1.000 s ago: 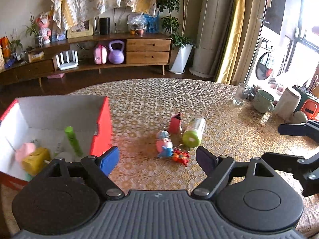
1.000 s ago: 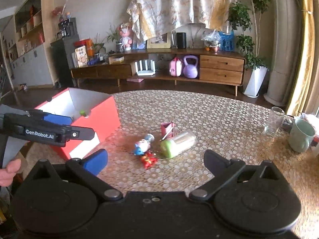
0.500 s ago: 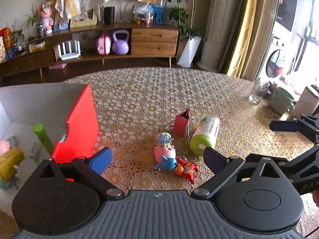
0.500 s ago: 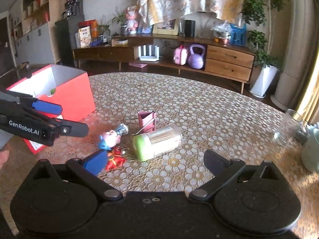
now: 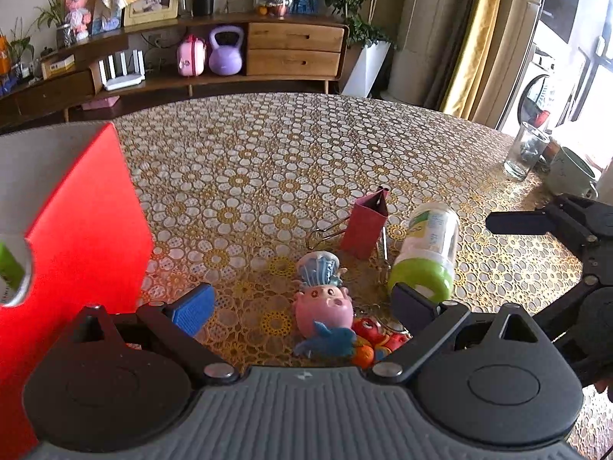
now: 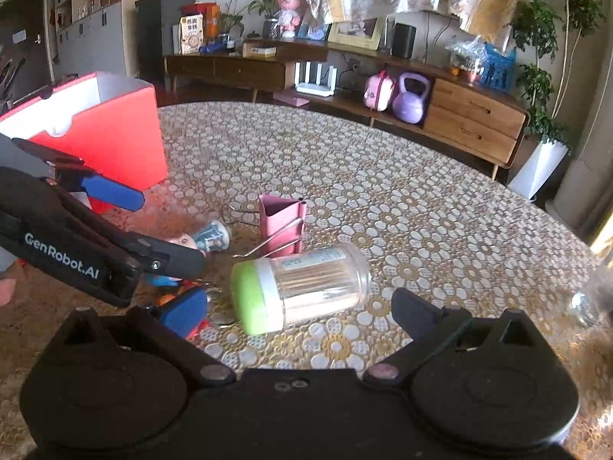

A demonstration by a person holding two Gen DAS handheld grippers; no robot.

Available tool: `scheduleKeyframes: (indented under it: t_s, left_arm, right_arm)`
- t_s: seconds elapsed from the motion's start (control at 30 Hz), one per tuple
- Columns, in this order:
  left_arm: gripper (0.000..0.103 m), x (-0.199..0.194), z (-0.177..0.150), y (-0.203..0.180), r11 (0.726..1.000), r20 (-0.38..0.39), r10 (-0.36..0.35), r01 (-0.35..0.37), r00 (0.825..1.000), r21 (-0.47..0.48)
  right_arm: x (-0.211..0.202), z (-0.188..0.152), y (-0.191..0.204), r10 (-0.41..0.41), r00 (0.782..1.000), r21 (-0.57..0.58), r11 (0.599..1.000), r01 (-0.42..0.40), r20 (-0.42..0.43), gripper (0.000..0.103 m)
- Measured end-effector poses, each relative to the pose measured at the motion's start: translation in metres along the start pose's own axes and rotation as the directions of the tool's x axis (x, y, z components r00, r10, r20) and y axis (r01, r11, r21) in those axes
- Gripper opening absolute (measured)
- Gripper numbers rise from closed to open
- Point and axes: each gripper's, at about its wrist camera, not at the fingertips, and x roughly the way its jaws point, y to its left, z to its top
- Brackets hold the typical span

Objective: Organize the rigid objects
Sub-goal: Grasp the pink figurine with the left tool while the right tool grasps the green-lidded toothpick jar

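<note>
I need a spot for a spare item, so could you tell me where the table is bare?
The far half of the table beyond the pink binder clip is free. It is crowded around the pig toy and toothpick jar, beside the red box.

Left gripper (image 5: 302,306), tilted downward, jaws spread wide after just having been opening, with nothing pressed between the blue pads (image 5: 192,308). Right gripper (image 6: 299,312), likewise tilted downward, jaws wide apart and gripping nothing; in its view the left gripper enters from the left edge, and part of a hand (image 6: 7,285) shows at that edge.
</note>
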Motion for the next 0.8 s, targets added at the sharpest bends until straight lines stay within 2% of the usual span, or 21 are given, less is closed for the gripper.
scheduleKeyframes:
  t_s: [0.2, 0.4, 0.47, 0.53, 0.7, 0.8]
  left_arm:
    - [0.099, 0.013, -0.001, 0.004, 1.0, -0.003, 0.017, -0.017, 1.0, -0.01]
    - [0.096, 0.017, -0.001, 0.0, 0.999, 0.023, 0.021, -0.022, 1.0, 0.032]
    - [0.087, 0.017, -0.001, -0.003, 0.999, 0.024, 0.008, -0.009, 1.0, 0.053]
    - [0.07, 0.019, -0.002, -0.005, 0.998, 0.02, 0.004, -0.005, 1.0, 0.068]
    - [0.052, 0.022, -0.003, -0.008, 0.997, 0.016, -0.01, 0.008, 1.0, 0.076]
    - [0.036, 0.023, -0.004, -0.01, 0.996, 0.012, -0.034, 0.033, 0.999, 0.082]
  right_arm:
    - [0.016, 0.003, -0.006, 0.019, 1.0, 0.024, 1.0, -0.019, -0.005, 0.1]
    - [0.022, 0.0, -0.003, 0.034, 0.999, 0.012, 0.999, -0.034, -0.016, 0.089]
    - [0.021, 0.0, -0.004, 0.031, 0.999, 0.009, 0.999, -0.031, -0.015, 0.088]
    - [0.021, -0.001, -0.004, 0.033, 0.999, 0.015, 0.999, -0.033, -0.014, 0.088]
    - [0.021, 0.0, -0.003, 0.023, 1.0, 0.021, 1.0, -0.023, -0.014, 0.088]
    - [0.02, 0.0, -0.004, 0.02, 1.0, 0.023, 1.0, -0.019, -0.021, 0.088]
